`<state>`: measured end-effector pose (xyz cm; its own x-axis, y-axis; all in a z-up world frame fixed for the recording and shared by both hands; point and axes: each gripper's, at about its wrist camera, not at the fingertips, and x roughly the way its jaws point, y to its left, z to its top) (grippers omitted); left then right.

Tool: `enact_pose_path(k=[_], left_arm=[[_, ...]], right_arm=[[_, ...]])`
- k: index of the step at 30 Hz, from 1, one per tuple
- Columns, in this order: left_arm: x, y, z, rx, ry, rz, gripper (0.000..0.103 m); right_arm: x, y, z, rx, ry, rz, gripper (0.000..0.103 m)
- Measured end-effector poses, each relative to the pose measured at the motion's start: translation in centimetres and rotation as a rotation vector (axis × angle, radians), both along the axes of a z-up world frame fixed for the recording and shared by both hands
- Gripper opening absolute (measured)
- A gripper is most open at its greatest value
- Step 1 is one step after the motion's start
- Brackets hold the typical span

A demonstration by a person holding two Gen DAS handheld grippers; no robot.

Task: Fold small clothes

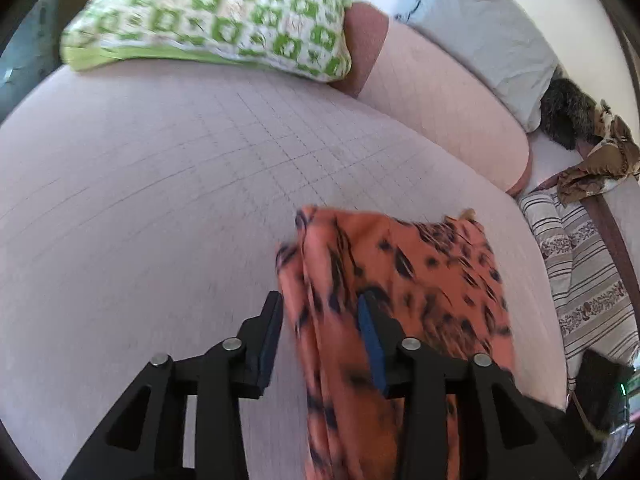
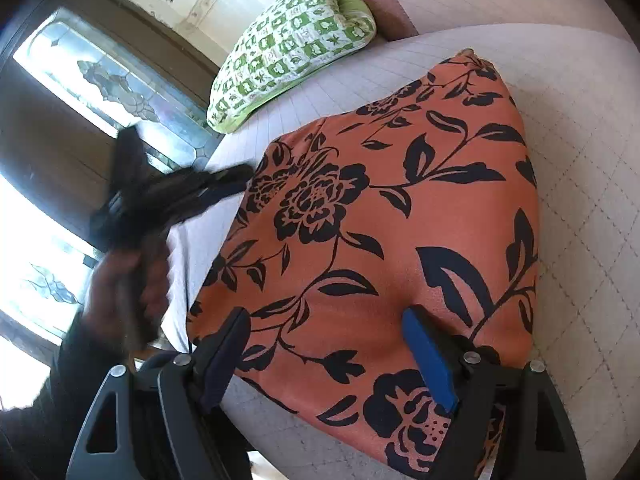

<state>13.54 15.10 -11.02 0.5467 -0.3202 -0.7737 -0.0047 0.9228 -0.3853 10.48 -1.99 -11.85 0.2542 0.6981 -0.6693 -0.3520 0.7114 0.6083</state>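
An orange cloth printed with black flowers and leaves (image 2: 376, 216) lies folded into a rough rectangle on the pale pink quilted bed (image 1: 160, 200). The right claw (image 2: 332, 356) hangs low over the near edge of that cloth, its jaws spread wide with nothing between them. At the cloth's left edge the left claw (image 2: 180, 192) appears as a dark blur in a person's hand. From its own camera, the left claw (image 1: 320, 336) is released too, jaws apart, with a blurred fold of the orange cloth (image 1: 392, 276) running between and beyond them. Past the cloth's far end, a green-and-white patterned pillow (image 2: 292, 48) rests at the head of the bed.
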Motion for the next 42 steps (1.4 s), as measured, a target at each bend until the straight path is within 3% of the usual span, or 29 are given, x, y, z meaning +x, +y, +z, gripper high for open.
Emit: enact_pose_path(k=[3,7,9,10,11,16,18,19,22,31,33,34,35,37,42], left_arm=[[-4.9,-0.4,0.4,-0.02,0.007,-0.008,0.045],[-7.7,-1.5,-2.2,-0.101,0.075,-0.02,0.044],[-7.8,-2.1,-4.8,-0.071,0.128,-0.025,0.03],[-7.8,-1.9,-5.2,-0.079,0.125,-0.023,0.03],[-7.8,-1.8,-5.2,-0.091,0.125,-0.014,0.03],[-8.5,-3.3,-1.3,0.028,0.042,-0.019,0.033],[-8.3,-3.5,0.2,0.058,-0.007,-0.01,0.054],[-8.3,-3.6,0.7,0.086,-0.027,-0.001,0.058],[-7.2,-4.3,1.6,0.154,-0.054,0.002,0.058],[-4.6,-4.1,0.0,0.161,-0.038,-0.002,0.058],[-3.8,-3.6,-1.5,0.158,-0.007,-0.002,0.058],[-2.9,-3.4,-3.2,0.177,0.052,0.008,0.058],[-2.5,-3.0,-4.4,0.162,0.086,0.004,0.059],[-2.4,-2.2,-4.9,0.102,0.079,0.019,0.059],[-3.1,-2.4,-1.7,0.039,-0.004,0.003,0.057]], right_arm=[[0.3,-0.1,-0.2,0.013,0.007,-0.002,0.082],[0.5,0.1,-0.3,0.023,0.011,-0.006,0.085],[0.5,0.0,-0.3,0.025,0.014,-0.005,0.085],[0.6,-0.1,-0.4,0.03,0.019,0.0,0.085],[0.7,-0.1,-0.5,0.033,0.025,0.005,0.085],[1.2,-0.6,-0.6,0.051,0.058,0.003,0.085],[1.3,-0.6,-0.4,0.044,0.061,-0.002,0.085],[1.3,-0.5,-0.2,0.035,0.061,0.0,0.085],[1.3,-0.2,-0.3,0.018,0.059,0.01,0.085],[1.2,-0.2,-0.4,0.02,0.055,0.013,0.085],[1.2,-0.3,-0.5,0.026,0.056,0.013,0.085],[1.2,-0.3,-0.5,0.029,0.056,0.014,0.085],[1.2,-0.4,-0.6,0.031,0.055,0.015,0.085],[1.3,-0.3,-0.6,0.029,0.055,0.022,0.085],[1.7,-0.7,0.0,0.042,0.083,0.02,0.085]])
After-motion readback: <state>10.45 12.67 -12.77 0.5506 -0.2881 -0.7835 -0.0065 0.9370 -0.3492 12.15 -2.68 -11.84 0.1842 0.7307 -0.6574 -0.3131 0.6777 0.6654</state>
